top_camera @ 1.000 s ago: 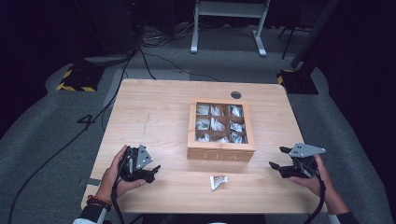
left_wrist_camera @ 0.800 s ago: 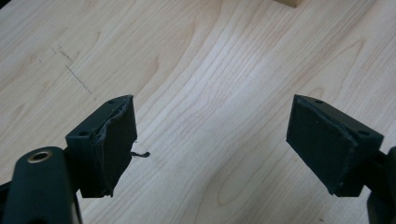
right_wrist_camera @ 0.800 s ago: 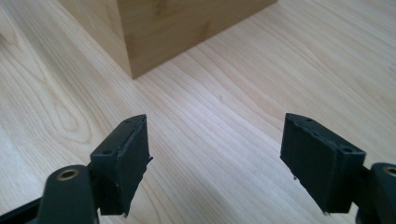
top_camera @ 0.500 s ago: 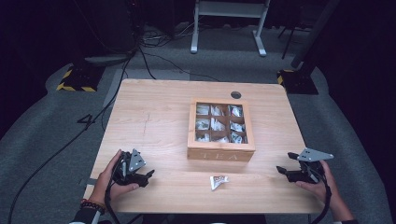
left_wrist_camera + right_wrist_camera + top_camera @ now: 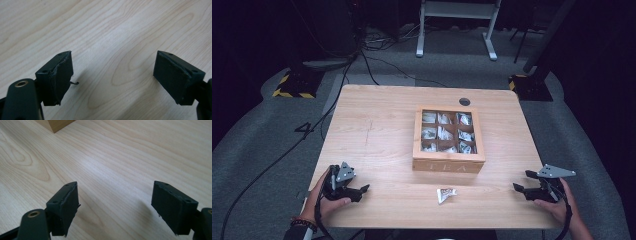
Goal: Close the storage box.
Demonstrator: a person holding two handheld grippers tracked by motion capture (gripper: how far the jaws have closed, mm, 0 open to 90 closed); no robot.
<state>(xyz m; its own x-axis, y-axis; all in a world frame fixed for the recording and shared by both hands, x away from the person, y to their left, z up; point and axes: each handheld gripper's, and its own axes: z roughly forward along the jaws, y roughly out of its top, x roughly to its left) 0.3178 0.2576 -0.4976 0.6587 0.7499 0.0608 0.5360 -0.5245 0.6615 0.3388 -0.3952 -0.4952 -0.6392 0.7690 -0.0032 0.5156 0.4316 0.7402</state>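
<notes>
A wooden tea box (image 5: 448,140) with a glass lid and several compartments of tea bags stands right of the table's middle. One loose tea bag (image 5: 445,194) lies on the wood in front of it. My left gripper (image 5: 360,192) rests low at the front left corner, jaws open, with bare wood between the pads (image 5: 61,75). My right gripper (image 5: 521,186) sits low at the front right corner, also open and empty (image 5: 115,206). A corner of the tea box (image 5: 53,124) shows at the top of the right gripper view.
The wooden table (image 5: 377,125) has a round cable hole (image 5: 464,101) behind the box. Cables run over the grey floor at the left, and a white stand (image 5: 455,25) rises beyond the table.
Both hands have sunk and drawn back toward the front edge of the table, the left toward the left corner and the right toward the right corner. The jaws stay as wide as before.
</notes>
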